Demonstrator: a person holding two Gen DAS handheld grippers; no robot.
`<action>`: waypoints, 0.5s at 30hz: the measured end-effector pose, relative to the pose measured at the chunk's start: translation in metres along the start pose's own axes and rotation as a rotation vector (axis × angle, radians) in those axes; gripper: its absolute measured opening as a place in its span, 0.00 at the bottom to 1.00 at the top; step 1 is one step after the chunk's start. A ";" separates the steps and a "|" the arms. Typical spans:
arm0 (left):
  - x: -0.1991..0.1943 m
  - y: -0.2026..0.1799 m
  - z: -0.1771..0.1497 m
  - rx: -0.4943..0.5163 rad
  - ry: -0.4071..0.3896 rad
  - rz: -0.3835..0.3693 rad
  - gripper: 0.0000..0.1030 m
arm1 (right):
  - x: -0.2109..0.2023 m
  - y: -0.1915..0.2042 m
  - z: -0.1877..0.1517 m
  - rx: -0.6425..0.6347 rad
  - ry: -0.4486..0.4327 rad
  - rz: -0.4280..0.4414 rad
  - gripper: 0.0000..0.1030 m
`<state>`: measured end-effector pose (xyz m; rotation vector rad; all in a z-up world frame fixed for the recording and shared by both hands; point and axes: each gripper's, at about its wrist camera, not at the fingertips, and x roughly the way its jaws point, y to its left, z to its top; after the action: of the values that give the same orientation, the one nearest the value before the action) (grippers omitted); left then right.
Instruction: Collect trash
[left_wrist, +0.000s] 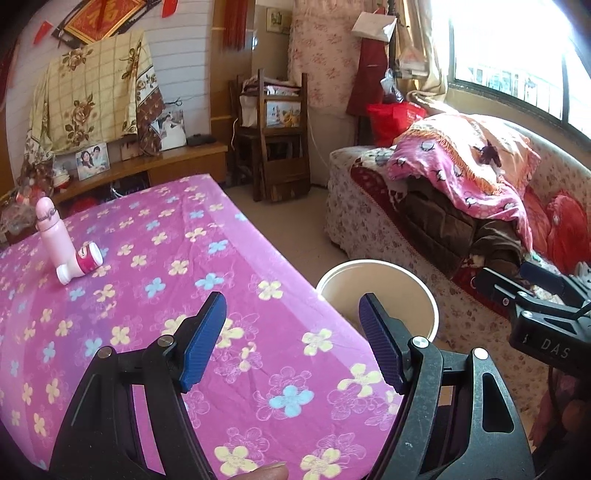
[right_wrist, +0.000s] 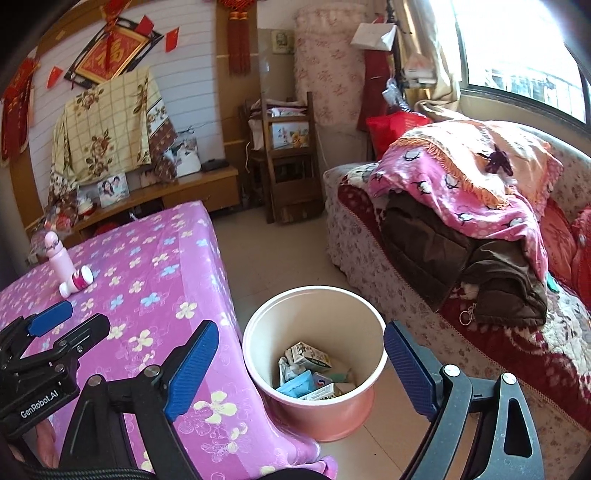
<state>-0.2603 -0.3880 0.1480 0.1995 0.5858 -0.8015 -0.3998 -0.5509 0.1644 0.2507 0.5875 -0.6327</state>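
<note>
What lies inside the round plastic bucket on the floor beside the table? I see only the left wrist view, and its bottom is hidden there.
Observer: In the right wrist view, the round plastic bucket holds small cardboard boxes and a blue packet.
Operator: Is the right gripper holding anything?
Observer: No. The right gripper is open and empty, above the bucket.

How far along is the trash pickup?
Mostly done, it seems: cartons and wrappers lie in the pink bin. In hand: nothing; left gripper and right gripper are open and empty. Left: perhaps the two pink bottles on the table, if they're trash.
</note>
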 end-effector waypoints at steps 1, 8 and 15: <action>-0.002 0.000 0.000 -0.006 -0.004 -0.007 0.71 | -0.002 -0.001 -0.001 0.008 -0.008 -0.004 0.87; -0.009 0.000 0.000 -0.022 -0.021 -0.013 0.71 | -0.010 0.000 -0.002 0.008 -0.020 -0.010 0.87; -0.013 -0.001 -0.001 -0.020 -0.035 -0.004 0.71 | -0.013 -0.001 -0.003 0.021 -0.024 -0.011 0.87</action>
<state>-0.2692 -0.3803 0.1546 0.1654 0.5607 -0.8014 -0.4101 -0.5440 0.1691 0.2598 0.5598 -0.6524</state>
